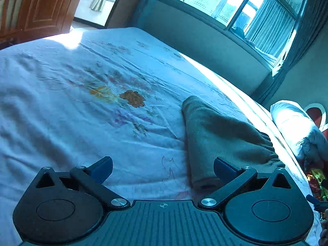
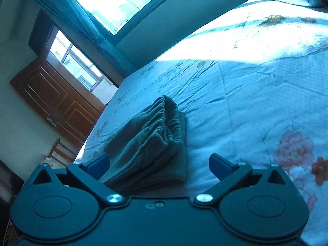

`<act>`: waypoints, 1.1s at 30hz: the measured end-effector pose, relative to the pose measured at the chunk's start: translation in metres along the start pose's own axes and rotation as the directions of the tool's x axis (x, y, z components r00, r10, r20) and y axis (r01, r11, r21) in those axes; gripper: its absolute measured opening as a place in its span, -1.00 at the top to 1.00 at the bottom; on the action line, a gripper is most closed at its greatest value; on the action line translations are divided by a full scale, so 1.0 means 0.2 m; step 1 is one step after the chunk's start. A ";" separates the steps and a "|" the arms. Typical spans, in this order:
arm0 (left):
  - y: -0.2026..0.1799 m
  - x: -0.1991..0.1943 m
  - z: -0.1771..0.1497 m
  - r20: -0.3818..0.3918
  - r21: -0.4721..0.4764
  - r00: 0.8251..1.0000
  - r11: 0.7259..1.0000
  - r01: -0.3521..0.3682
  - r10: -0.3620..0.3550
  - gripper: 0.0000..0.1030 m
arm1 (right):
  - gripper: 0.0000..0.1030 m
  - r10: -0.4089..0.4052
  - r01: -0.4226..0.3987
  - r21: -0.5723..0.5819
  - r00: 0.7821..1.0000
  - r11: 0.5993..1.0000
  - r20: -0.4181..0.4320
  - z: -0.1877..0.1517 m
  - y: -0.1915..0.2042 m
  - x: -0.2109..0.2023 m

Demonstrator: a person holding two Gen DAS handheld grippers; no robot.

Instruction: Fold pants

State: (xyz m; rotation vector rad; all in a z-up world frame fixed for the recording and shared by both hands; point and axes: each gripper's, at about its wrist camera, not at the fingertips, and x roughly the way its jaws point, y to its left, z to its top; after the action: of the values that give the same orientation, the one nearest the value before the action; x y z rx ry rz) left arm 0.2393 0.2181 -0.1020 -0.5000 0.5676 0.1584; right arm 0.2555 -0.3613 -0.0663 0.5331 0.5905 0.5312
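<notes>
Grey-green fleece pants (image 2: 151,141) folded on floral bedsheet (image 2: 256,102) – left gripper (image 1: 163,169), right gripper (image 2: 158,167) both wide, empty; lift clear, don't snag stack.

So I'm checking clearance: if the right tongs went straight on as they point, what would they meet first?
Probably the folded grey-green fleece pants, lying between the open right tongs on the floral bedsheet.

The folded pants (image 1: 221,135) lie on the bed (image 1: 82,102), with the gathered waistband on top of the stack (seen from the right wrist). Behind the bed stands a wall with a window (image 1: 235,2), and a wooden door (image 1: 47,4) is off to its left. A pillow (image 1: 295,123) rests on the bed to the right of the pants in the left wrist view
</notes>
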 end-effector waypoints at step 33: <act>-0.72 -1.85 -0.60 0.261 0.380 0.947 0.922 0.080 -0.190 -1.00 | -0.89 -0.096 0.171 -0.467 0.979 0.868 0.181 -0.57 1.09 -1.07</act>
State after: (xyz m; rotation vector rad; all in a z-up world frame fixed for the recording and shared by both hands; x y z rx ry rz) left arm -0.0858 0.0303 0.0735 -0.1454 0.2583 -0.0099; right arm -0.0352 -0.2928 0.0632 0.0543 0.3259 0.4782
